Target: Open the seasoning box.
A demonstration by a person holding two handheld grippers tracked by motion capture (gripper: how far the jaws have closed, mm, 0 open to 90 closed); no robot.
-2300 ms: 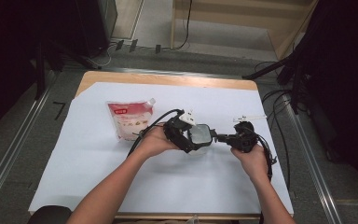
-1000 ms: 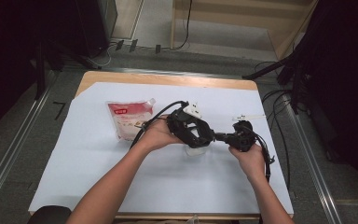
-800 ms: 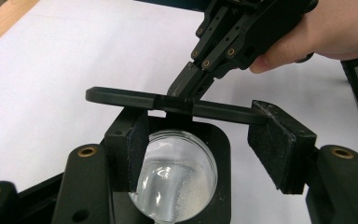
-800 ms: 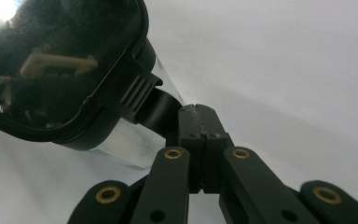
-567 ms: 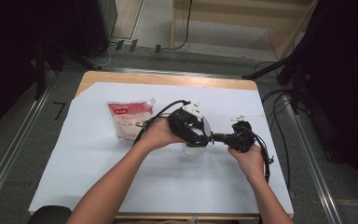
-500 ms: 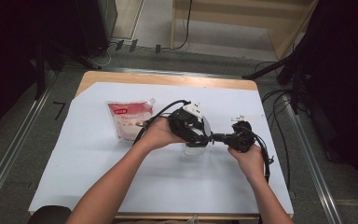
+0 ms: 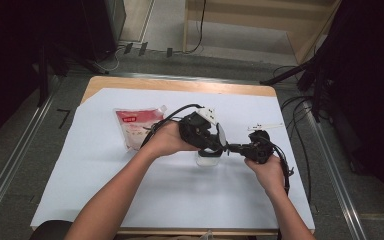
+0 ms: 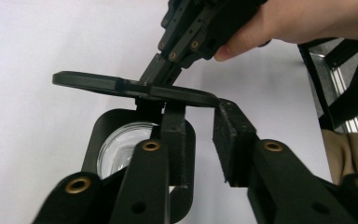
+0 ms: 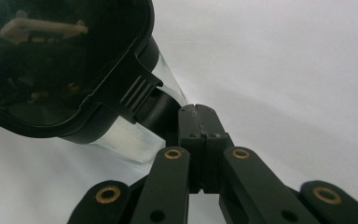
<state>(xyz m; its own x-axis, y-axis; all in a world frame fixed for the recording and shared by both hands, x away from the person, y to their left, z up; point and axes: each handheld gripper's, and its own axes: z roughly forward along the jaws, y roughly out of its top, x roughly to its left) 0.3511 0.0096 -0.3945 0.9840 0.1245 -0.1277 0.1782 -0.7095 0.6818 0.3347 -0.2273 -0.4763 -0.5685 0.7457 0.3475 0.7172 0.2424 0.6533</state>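
A small clear container [image 7: 209, 159] with a black hinged lid [image 7: 220, 136] was seen standing on the white sheet [image 7: 105, 170] that covered the table [image 7: 180, 84], right of the middle of it and between the 2 hands. The lid was raised and tilted above the container's mouth. In the left gripper view the lid [image 8: 135, 87] was seen edge-on, with the container's round mouth [image 8: 121, 144] below it. The left gripper [image 7: 211, 144] was held over the container from the left, and its jaws had just been closing; 1 jaw lay against the underside of the lid and the other stood just beside the lid's edge with a gap between the 2, so a firm hold on the lid could not be made out. The right gripper [image 7: 234, 148] was brought in level from the right, its jaws pressed together, their tips at the dark hinge side of the container [image 9: 121, 135]. A red and white pouch [image 7: 137, 126] lay flat on the sheet, left of the left hand [image 7: 167, 140] and slightly farther away.
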